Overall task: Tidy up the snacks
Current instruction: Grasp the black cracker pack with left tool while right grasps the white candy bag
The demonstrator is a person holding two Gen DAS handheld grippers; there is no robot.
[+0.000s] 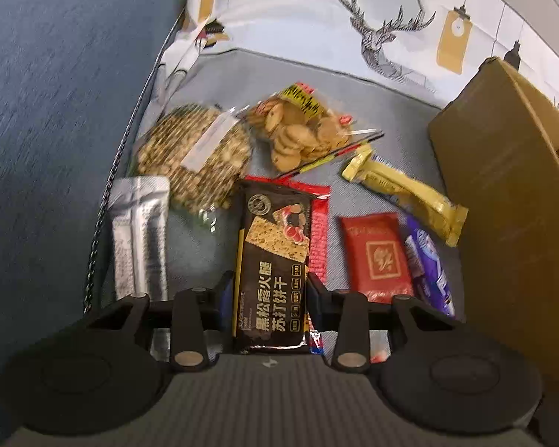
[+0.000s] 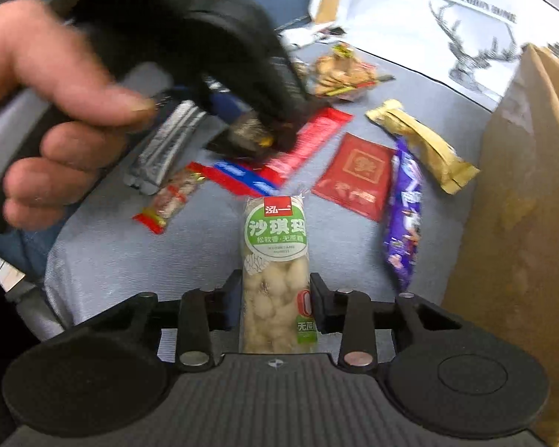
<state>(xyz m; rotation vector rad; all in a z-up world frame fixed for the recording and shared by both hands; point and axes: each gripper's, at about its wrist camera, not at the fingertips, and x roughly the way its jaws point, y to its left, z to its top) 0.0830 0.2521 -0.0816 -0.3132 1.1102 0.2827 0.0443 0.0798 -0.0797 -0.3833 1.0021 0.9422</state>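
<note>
My left fingers (image 1: pixel 270 290) are closed on a dark cracker packet (image 1: pixel 272 272), one pad pressing each long side, its printed face up toward me. My right fingers (image 2: pixel 275 294) grip a clear sachima bar with a green label (image 2: pixel 275 272) the same way, pinched at its near half with the far end sticking out ahead.

The rest of the snacks lie scattered on the grey cloth of the bench (image 1: pixel 384 119). Toward the left edge sit a silver foil pack (image 1: pixel 139 238) and, beyond it, a round bag of speckled nuts (image 1: pixel 193 156). Just beside that, further back, is a clear bag of small cookies (image 1: pixel 302 130). A red strip packet (image 1: pixel 318 231) lies under and just right of the packet I hold. To the right are a flat red sachet (image 1: pixel 376 257), a purple wrapper (image 1: pixel 428 272) touching its right side, and a yellow bar (image 1: pixel 406 193) angled behind them. A brown cardboard box (image 1: pixel 510 201) stands along the right edge, near the yellow bar. From my right side I also see my left hand (image 2: pixel 56 111) on its handle, and a small red-ended candy (image 2: pixel 171 201) near the front of the cloth.
</note>
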